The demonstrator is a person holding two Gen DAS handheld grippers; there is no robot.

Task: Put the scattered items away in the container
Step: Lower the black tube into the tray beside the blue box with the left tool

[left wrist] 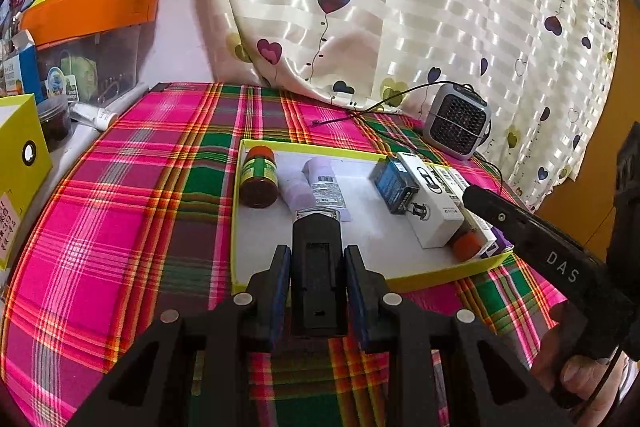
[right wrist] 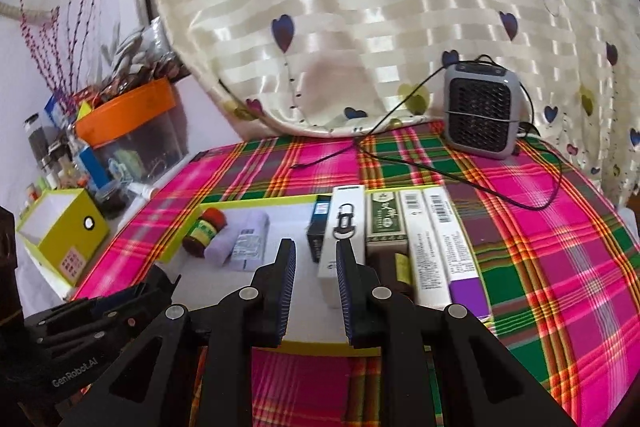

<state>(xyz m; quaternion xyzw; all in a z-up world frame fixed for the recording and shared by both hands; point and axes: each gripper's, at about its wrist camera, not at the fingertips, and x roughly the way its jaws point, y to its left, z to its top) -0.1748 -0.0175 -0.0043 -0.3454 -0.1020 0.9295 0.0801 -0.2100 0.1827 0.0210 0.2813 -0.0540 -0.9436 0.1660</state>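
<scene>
Here the left tongs (left wrist: 317, 283) are clamped on a black device (left wrist: 317, 267), its silver-edged far end reaching over the near rim of the yellow-walled tray (left wrist: 440, 277) that lies on the plaid-covered surface (left wrist: 120, 211). The device sits lengthwise between the 2 blue-padded fingers (left wrist: 282, 291), pointing away from the camera.

Inside the tray, at the left end, a brown jar (left wrist: 259, 178) with a green label and red lid lies on its side, touching a pale lilac tube (left wrist: 320, 187) beside it. Toward the right end a dark blue box (left wrist: 394, 185) leans against a white box (left wrist: 430, 203) printed with a key clip. An orange cap (left wrist: 467, 245) shows just past that white box.

In the right wrist view the right tongs (right wrist: 316, 291) hang over the tray's near edge with their jaws apart and nothing between them. To the right of the white box lie a green carton (right wrist: 386, 223) and 2 long white cartons (right wrist: 438, 247), the outer one purple at its near end.

A small grey heater (right wrist: 482, 109) stands on the cloth near the heart-print curtain (right wrist: 360, 7), well apart from the tray, its black cord (right wrist: 400, 159) trailing across the cloth. An open yellow box (right wrist: 66, 231) sits at the far left, off the cloth.
</scene>
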